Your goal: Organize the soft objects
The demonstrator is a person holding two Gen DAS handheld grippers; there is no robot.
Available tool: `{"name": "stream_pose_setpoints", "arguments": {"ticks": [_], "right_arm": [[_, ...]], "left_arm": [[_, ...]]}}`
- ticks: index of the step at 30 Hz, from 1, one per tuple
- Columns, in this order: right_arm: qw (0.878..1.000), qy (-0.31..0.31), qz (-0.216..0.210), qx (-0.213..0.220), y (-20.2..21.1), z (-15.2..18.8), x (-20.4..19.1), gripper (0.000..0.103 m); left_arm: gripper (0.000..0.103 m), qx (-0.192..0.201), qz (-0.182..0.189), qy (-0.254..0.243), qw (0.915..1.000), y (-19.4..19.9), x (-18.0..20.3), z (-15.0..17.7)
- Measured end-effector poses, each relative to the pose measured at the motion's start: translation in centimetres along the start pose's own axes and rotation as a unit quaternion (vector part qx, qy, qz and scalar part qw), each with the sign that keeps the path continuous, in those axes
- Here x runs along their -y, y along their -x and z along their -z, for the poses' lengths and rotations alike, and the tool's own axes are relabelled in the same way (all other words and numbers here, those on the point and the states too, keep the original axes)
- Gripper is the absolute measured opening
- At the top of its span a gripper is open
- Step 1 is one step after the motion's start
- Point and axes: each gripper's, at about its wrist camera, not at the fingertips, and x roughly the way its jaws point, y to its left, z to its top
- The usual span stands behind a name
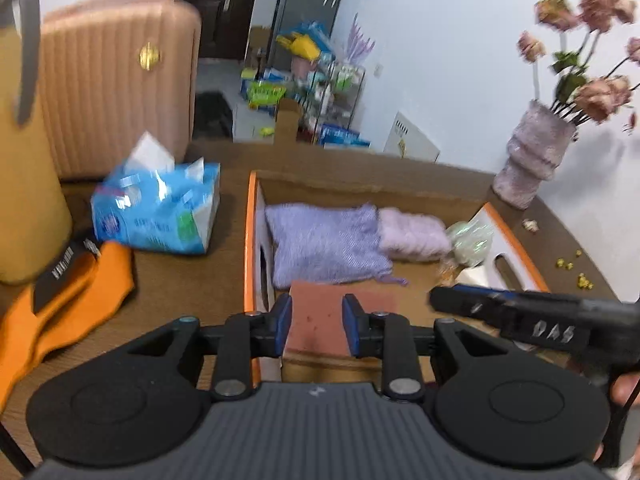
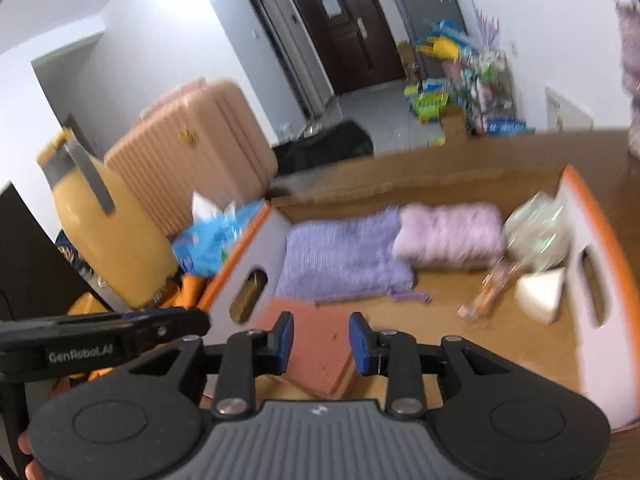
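Holding both units over the cardboard box (image 2: 576, 216), we see the left hand-held gripper (image 1: 316, 322) and right hand-held gripper (image 2: 320, 340) each slightly parted, empty, above the reddish-brown pad (image 2: 316, 340) lying inside beside the purple knit cloth (image 2: 340, 260).

Pink ribbed suitcase (image 1: 116, 80) upright at table's far left edge. Yellow bag with grey strap (image 1: 24, 140) just beside it, left. Blue tissue pack (image 1: 160, 208) on brown table (image 1: 180, 280), left of box. Fuzzy lilac vase (image 1: 532, 160) with pink flowers (image 1: 592, 96) at far right corner. Small yellow bits (image 1: 568, 266), possibly beads, near right edge. Dark door (image 2: 348, 32) and cluttered shelf (image 2: 476, 84) beyond.
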Motion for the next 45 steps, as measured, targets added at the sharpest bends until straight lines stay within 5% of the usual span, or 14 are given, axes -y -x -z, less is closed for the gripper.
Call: {"name": "stream_pose_setpoints", "arguments": {"ticks": [7,13,15,22,29,32,37,45], "right_arm": [[0.995,0.054,0.024,0.078,11.0,-2.1,-2.3,0.038],[0.987,0.088,0.051,0.124,18.5,-0.9,-4.1,0.055],[0.985,0.094,0.055,0.131,20.1,-0.2,-4.5,0.057],[0.974,0.112,0.048,0.193,25.4,5.6,-5.4,0.072],[0.966,0.125,0.061,0.217,29.1,18.1,-5.8,0.079],[0.97,0.105,0.069,0.207,29.9,22.8,-5.3,0.079],[0.98,0.077,0.066,0.171,30.0,25.8,-4.8,0.079],[0.979,0.069,0.093,0.169,28.2,25.0,-3.5,0.078]], "left_arm": [[0.033,0.071,-0.005,-0.026,0.9971,8.9,2.9,-0.7],[0.051,0.124,-0.026,-0.064,0.9899,15.1,5.7,1.3],[0.065,0.134,-0.025,-0.063,0.9886,16.6,6.2,2.0],[0.083,0.21,-0.057,-0.082,0.9726,21.6,7.1,9.5],[0.097,0.22,-0.015,-0.062,0.9735,25.2,6.2,21.6],[0.097,0.187,0.003,-0.03,0.9819,25.6,5.1,24.7],[0.097,0.156,-0.004,-0.019,0.9876,24.7,4.6,25.4],[0.096,0.132,0.015,-0.028,0.9907,21.7,5.5,24.2]]}}
